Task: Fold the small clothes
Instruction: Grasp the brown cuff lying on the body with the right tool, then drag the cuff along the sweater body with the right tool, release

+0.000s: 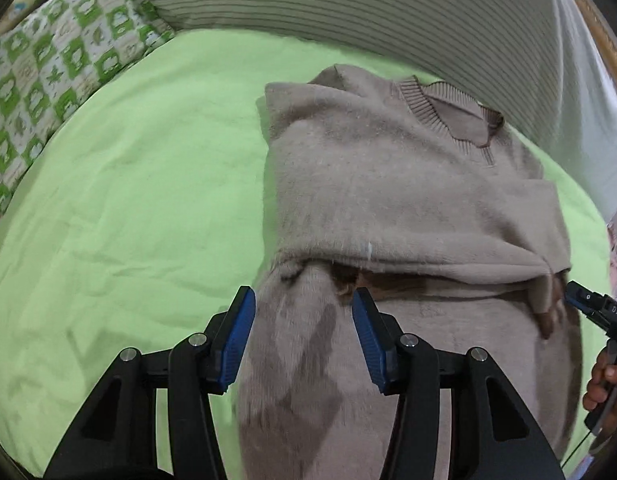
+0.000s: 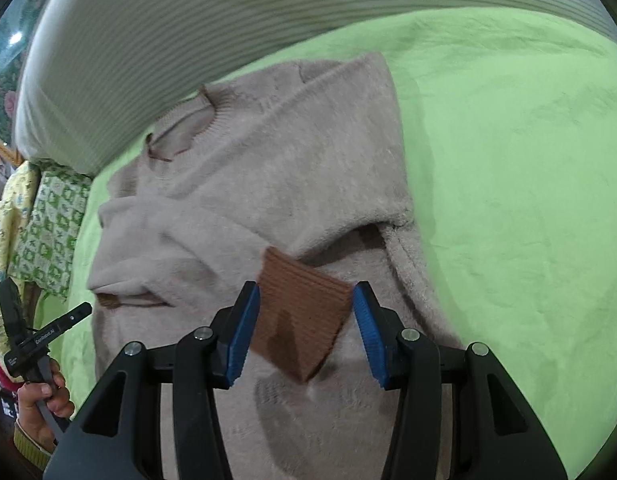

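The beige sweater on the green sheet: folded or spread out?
Partly folded: the sweater has both sleeves turned in across its front, brown cuff on top.

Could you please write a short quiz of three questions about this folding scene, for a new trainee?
1. True or false: the beige sweater lies on a green sheet.
2. What lies between the fingers of the right gripper? A) a white sock B) the brown ribbed cuff C) the checked pillow
3. Fill in: the sleeves are folded across the sweater's ____.

Key
1. True.
2. B. The jaws stand apart on either side of the cuff; the pads do not press it.
3. Body. The left gripper is open too, over the sweater's lower part.
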